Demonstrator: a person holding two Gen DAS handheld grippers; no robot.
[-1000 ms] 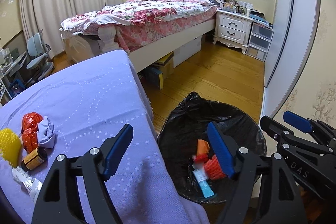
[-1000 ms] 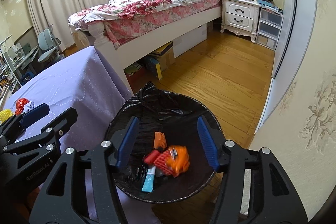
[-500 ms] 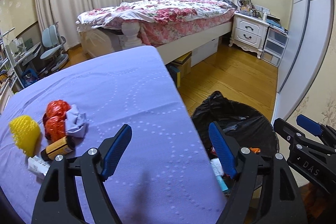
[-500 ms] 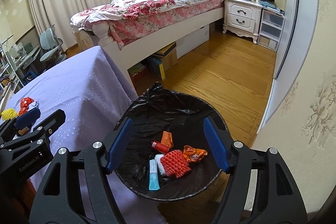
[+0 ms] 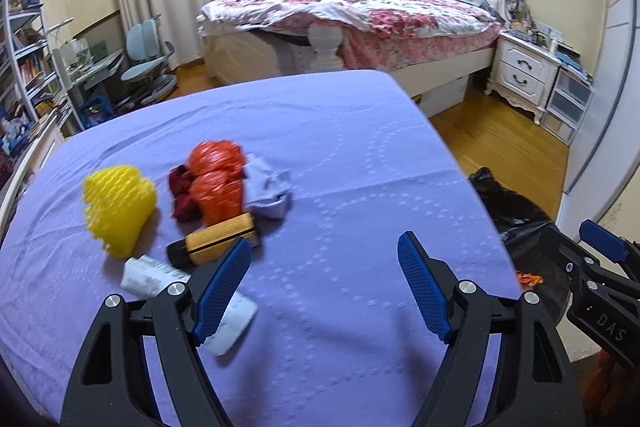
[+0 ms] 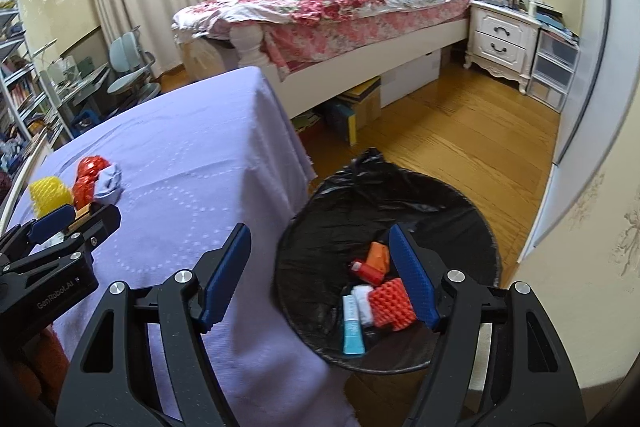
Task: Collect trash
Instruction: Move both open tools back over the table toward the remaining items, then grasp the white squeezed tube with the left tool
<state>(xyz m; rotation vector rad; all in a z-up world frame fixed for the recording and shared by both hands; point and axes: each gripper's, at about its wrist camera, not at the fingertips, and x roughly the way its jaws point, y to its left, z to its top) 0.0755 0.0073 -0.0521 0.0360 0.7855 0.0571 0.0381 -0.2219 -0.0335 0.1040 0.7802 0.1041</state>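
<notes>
The trash bin (image 6: 460, 203), lined with a black bag, is standing on the wooden floor just beside the table's edge. Lying in its bottom are a blue-and-white tube (image 6: 353, 327), an orange foam net (image 6: 390, 305), a red cylinder (image 6: 366, 271), an orange wrapper (image 6: 379, 254) and a scrap of white.

My right gripper (image 6: 320, 277) is hanging above the near rim of that bin, its jaws standing well apart with nothing between them.

More trash is sitting on the purple tablecloth (image 5: 340, 155) in a loose cluster: a yellow foam net (image 5: 118, 207), crumpled orange-red wrappers (image 5: 216, 179), a dark red scrap (image 5: 182, 191), a wad of pale blue tissue (image 5: 268, 191), a yellow bottle with a black cap (image 5: 216, 243) lying on its side, and a white packet (image 5: 152, 277).

My left gripper (image 5: 324, 285) is hovering over the cloth just right of that cluster, jaws wide and gripping nothing; its left finger is crossing in front of the bottle and packet.
</notes>
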